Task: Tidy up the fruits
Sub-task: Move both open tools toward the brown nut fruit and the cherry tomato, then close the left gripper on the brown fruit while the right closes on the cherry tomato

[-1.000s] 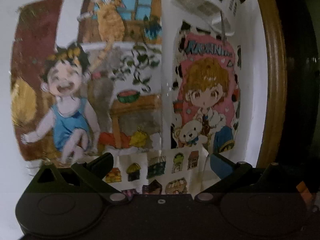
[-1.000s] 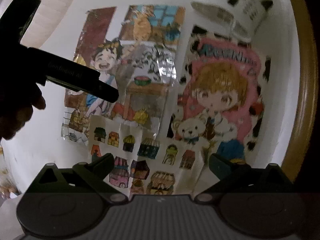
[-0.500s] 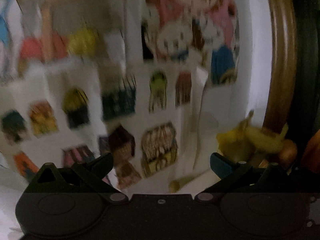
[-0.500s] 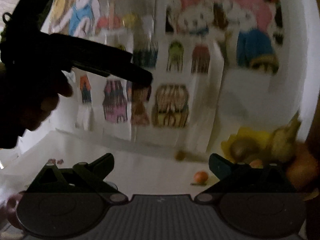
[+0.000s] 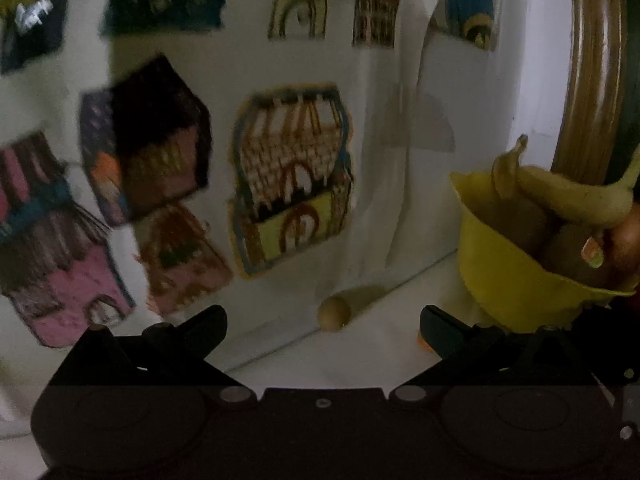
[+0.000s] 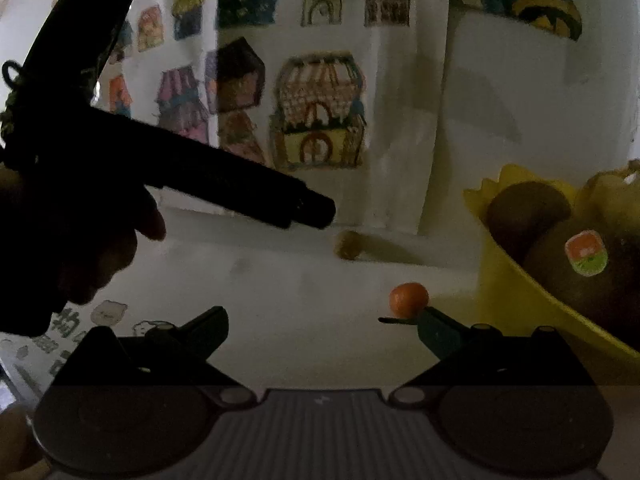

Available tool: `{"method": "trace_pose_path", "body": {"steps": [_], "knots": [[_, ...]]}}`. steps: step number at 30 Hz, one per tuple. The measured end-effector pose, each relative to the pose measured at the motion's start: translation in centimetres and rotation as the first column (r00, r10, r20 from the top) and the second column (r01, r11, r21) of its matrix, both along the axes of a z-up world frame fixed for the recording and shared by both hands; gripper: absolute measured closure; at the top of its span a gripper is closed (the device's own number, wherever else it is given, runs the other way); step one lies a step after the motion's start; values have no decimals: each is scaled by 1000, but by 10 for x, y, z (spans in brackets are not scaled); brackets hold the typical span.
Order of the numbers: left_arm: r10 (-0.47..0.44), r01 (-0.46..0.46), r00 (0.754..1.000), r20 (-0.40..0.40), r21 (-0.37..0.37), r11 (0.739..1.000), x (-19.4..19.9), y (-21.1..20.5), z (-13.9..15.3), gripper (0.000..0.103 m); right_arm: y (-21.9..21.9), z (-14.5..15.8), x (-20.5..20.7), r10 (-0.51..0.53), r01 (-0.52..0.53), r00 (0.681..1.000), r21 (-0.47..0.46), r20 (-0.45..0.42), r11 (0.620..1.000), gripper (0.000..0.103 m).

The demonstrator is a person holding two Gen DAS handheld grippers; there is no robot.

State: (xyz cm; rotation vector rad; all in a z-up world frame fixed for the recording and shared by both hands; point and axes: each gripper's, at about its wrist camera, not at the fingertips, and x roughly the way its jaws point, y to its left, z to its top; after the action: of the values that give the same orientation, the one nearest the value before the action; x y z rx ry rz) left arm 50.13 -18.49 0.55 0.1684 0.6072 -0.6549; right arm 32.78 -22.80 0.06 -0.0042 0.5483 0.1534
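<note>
Fruits are sitting piled in the yellow bowl point(image 6: 532, 300), to the right of both open grippers. Left gripper point(image 5: 323, 322) and right gripper point(image 6: 322, 322) are hovering with fingers spread, empty. A small orange fruit point(image 6: 409, 300) is lying just beyond the right finger; a tan one point(image 5: 334, 314) between the left's fingers. Centring before closing seems wise, since round fruit rolls.

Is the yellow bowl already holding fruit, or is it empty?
Holding fruit. The yellow bowl contains a kiwi and a stickered fruit; the left wrist view shows a banana across the top.
</note>
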Motion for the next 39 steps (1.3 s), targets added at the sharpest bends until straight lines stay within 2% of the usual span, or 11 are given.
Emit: {"method": "trace_pose_path", "body": {"steps": [5,11,18,22,26,28,32,35,39], "knots": [[-3,3,1000,-21,-6,1000,8,-6,-16,1,-1,-9,12,-36,36,999,13,-14,999,0],[-12,12,999,-49,-17,1000,17,-14,-31,10,2,-19,23,-64,64,997,0,-30,998,0],[-6,3,997,-80,-45,999,27,-16,-39,25,-2,-22,29,-115,116,993,23,-27,993,6],[-8,1,994,-105,-61,998,32,-19,-42,33,-2,-22,32,-153,154,988,24,-21,988,13],[-4,-5,991,-134,-67,998,38,-23,-47,45,3,-22,39,-206,205,978,-11,-32,979,19],[0,-10,989,-147,-68,998,40,-25,-49,50,8,-24,43,-230,227,972,-59,-46,972,19],[14,-26,988,-153,-75,997,45,-25,-51,59,16,-25,50,-273,268,961,-90,-46,959,21],[24,-39,987,-161,-89,995,47,-15,-51,63,17,-26,52,-285,279,957,-92,-51,956,21],[20,-37,985,-169,-98,994,47,-3,-51,73,19,-27,53,-286,281,957,-88,-49,956,21]]}}
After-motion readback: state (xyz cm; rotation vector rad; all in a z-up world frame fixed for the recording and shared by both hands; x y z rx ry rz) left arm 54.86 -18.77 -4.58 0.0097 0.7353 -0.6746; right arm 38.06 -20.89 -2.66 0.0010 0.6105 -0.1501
